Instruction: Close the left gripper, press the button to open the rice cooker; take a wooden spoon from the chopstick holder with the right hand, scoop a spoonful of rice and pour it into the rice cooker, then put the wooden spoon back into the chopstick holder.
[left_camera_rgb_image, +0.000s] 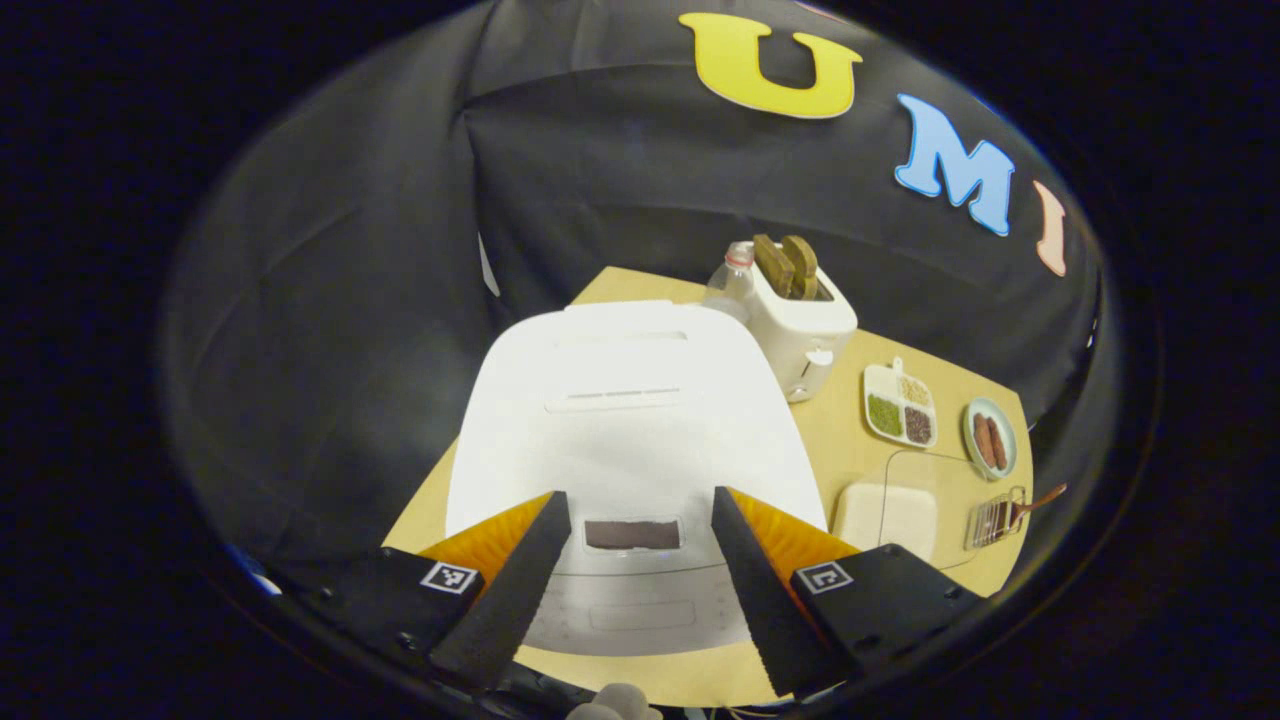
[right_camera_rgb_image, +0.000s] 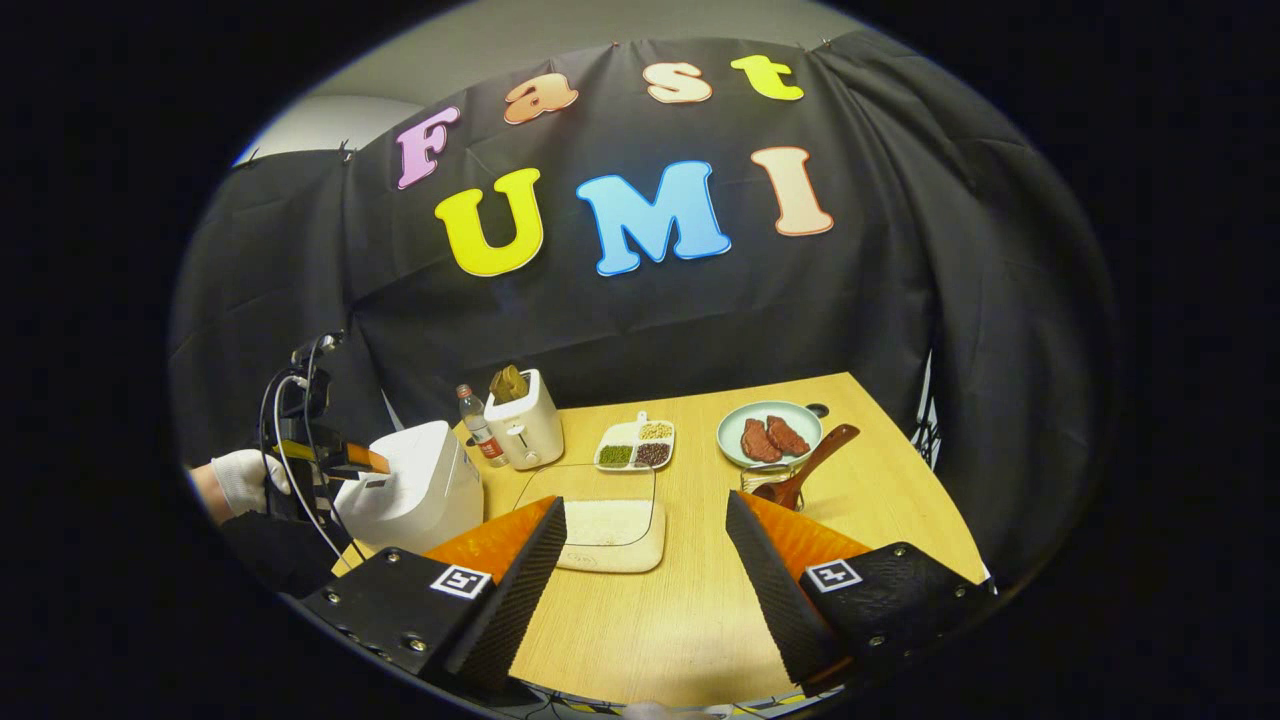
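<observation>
The white rice cooker (left_camera_rgb_image: 620, 420) stands just ahead of my left gripper (left_camera_rgb_image: 635, 590) with its lid down. That gripper is open, its fingers spread over the cooker's front panel and the button (left_camera_rgb_image: 640, 613). In the right gripper view a gloved hand (right_camera_rgb_image: 245, 480) holds it above the cooker (right_camera_rgb_image: 410, 490). My right gripper (right_camera_rgb_image: 645, 590) is open and holds nothing, above the table in front of the tray of rice (right_camera_rgb_image: 610, 530). The wooden spoon (right_camera_rgb_image: 810, 462) leans in the wire chopstick holder (right_camera_rgb_image: 765, 480), ahead and slightly right of it.
Behind the cooker stand a white toaster (right_camera_rgb_image: 525, 425) with bread and a small bottle (right_camera_rgb_image: 478, 425). A divided dish of beans (right_camera_rgb_image: 635, 445) and a plate of meat (right_camera_rgb_image: 768, 432) sit at the back of the wooden table (right_camera_rgb_image: 880, 520). Black cloth walls the booth.
</observation>
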